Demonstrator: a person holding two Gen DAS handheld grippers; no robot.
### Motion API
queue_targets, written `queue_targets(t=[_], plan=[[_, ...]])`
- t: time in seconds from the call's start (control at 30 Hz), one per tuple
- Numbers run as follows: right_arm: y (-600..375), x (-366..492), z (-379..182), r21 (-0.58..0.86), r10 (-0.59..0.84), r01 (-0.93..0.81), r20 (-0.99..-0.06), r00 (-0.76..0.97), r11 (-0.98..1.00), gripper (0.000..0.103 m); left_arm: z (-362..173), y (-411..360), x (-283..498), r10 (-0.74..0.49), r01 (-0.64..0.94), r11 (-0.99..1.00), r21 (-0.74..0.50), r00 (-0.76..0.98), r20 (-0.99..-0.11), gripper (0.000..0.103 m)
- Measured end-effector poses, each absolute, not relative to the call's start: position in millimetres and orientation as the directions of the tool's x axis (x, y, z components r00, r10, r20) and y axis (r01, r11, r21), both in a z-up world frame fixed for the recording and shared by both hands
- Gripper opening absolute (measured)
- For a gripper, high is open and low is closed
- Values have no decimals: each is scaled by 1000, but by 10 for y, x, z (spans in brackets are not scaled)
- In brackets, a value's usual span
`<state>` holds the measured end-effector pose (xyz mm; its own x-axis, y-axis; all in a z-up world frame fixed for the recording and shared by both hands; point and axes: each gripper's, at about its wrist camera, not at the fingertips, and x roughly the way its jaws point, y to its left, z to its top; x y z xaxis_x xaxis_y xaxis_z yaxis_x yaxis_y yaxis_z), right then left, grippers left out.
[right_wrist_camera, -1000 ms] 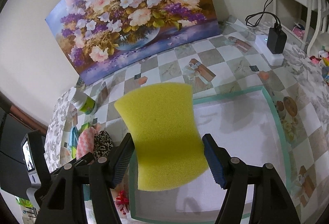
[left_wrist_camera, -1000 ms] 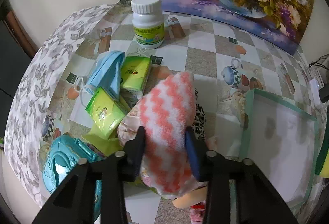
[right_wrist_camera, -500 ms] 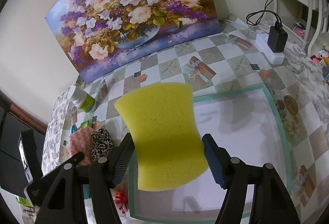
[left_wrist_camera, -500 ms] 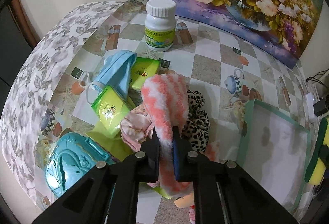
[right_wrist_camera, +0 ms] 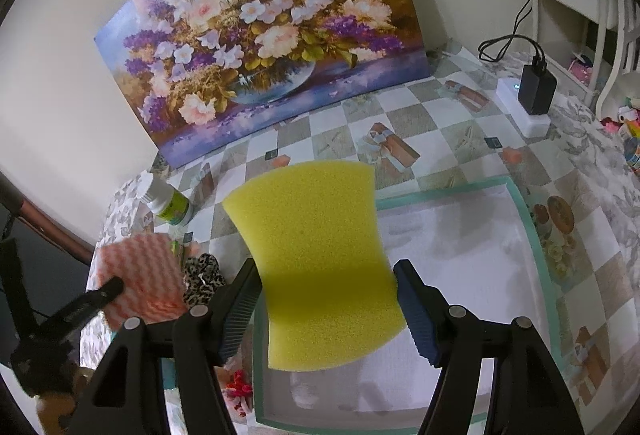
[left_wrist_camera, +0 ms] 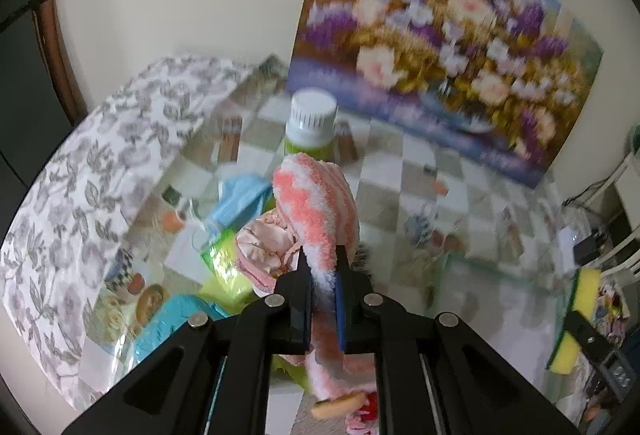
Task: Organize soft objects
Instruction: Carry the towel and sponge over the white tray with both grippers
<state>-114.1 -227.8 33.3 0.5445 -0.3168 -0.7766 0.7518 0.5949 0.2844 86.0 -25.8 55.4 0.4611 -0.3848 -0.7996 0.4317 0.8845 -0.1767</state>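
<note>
Left wrist view: the left gripper (left_wrist_camera: pixel 323 277) is clamped on a pink-and-white fluffy cloth (left_wrist_camera: pixel 318 207) above the tabletop (left_wrist_camera: pixel 404 163). The right gripper (right_wrist_camera: pixel 328 287) grips a yellow sponge (right_wrist_camera: pixel 316 259) over a white tray (right_wrist_camera: pixel 532 231).

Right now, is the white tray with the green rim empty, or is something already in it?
Empty. In the right wrist view the tray shows only bare white floor and shadows; the yellow sponge is held above it in the right gripper.

Both handheld tools were matte black plastic, built as angular forked frames with triangular cut-outs. Round silver rivets sat at the hinges just behind the blue pads (right_wrist_camera: pixel 416 309). The left gripper (left_wrist_camera: pixel 323 289) carried smooth blue pads; the right gripper (right_wrist_camera: pixel 326 305) had ribbed ones.
</note>
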Motion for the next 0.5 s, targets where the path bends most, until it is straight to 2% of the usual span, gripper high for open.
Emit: queue_targets(t=[0.5], plan=[[-2173,-1377,896,284,-417,729,-668,616,624,71,1413,-84,464,-557,532,813,-236,596,-578,9]])
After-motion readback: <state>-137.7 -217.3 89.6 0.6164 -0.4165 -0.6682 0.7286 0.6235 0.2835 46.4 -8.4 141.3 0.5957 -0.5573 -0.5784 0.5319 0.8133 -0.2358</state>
